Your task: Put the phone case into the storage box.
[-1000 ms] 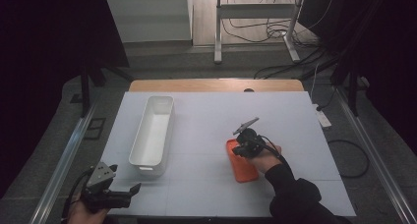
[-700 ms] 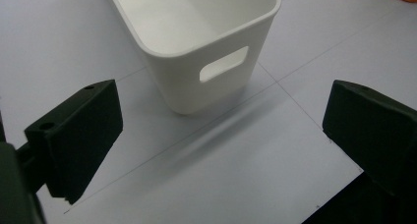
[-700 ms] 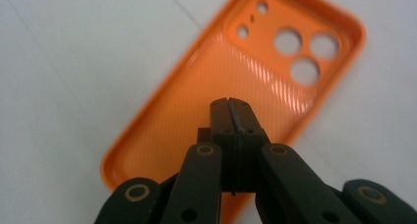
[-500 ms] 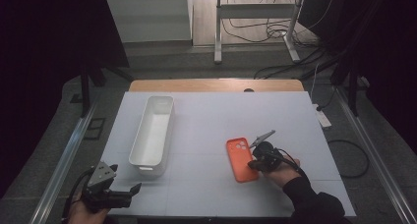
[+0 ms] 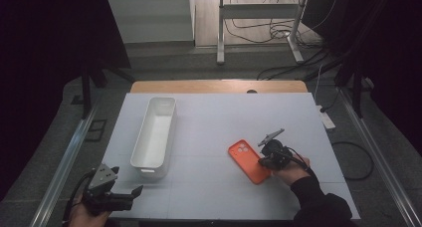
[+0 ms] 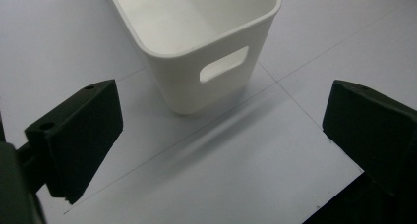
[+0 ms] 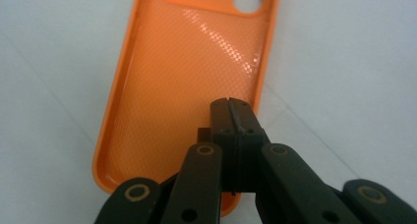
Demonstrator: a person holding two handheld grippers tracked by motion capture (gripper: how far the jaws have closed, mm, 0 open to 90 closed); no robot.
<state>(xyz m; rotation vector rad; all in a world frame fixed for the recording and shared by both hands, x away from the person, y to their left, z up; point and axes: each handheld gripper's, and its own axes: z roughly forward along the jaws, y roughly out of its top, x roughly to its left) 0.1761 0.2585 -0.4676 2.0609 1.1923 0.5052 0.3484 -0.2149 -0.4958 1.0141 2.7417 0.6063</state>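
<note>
The right gripper (image 7: 231, 116) had its jaws pressed together over the near end of the orange phone case (image 7: 187, 71), while the left gripper (image 6: 216, 135) stood wide open before the white bin (image 6: 196, 42).

Orange phone case (image 7: 187, 71): glossy textured plastic; white bin (image 6: 196, 42): smooth matt plastic.

Black right gripper (image 7: 231, 116) (brass-ringed pivots), grey-plated left gripper (image 5: 110, 193), dark sleeve (image 5: 318, 207)

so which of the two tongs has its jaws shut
The right tongs, over the orange phone case, have their jaws pressed together. The left tongs, near the white bin, gape wide.
</note>
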